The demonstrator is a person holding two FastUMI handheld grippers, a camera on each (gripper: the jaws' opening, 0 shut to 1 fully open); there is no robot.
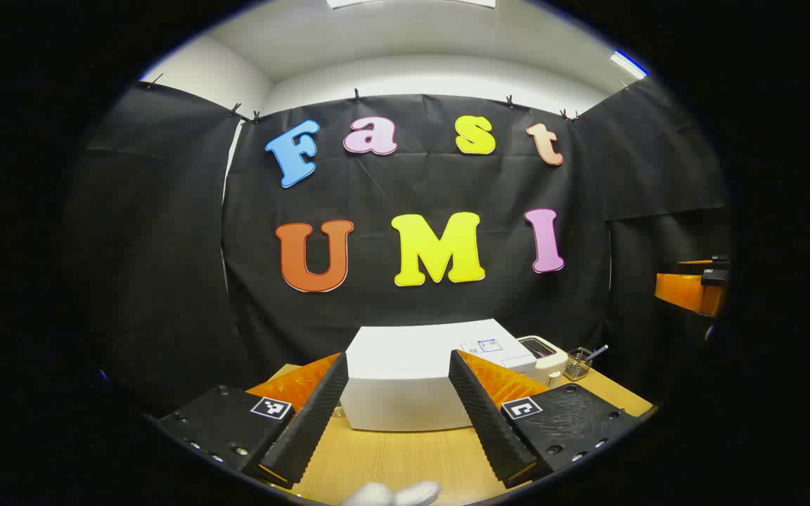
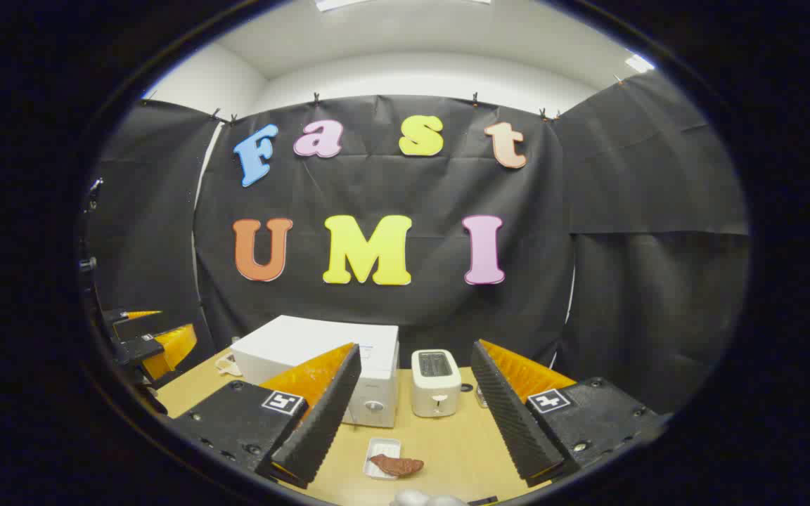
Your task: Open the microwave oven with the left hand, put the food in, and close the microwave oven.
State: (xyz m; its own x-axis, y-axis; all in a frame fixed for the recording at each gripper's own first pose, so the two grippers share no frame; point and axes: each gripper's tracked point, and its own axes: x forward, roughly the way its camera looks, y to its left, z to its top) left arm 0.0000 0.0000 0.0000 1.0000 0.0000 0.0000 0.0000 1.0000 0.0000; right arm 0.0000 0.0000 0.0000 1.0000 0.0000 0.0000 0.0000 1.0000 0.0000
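Left tool [image 1: 394,414] gapes empty, facing the shut microwave [image 1: 412,383]. Hook the door's edge, swing wide. Right tool [image 2: 412,422] released above food [image 2: 396,464].

Bare bench [image 2: 461,450] lies open in front of the microwave oven [image 2: 320,348] and toaster [image 2: 435,381], which stand just beside each other with only a narrow gap. A small tray [image 2: 382,450] holding food [image 2: 396,464] sits on that open stretch, near the front edge.
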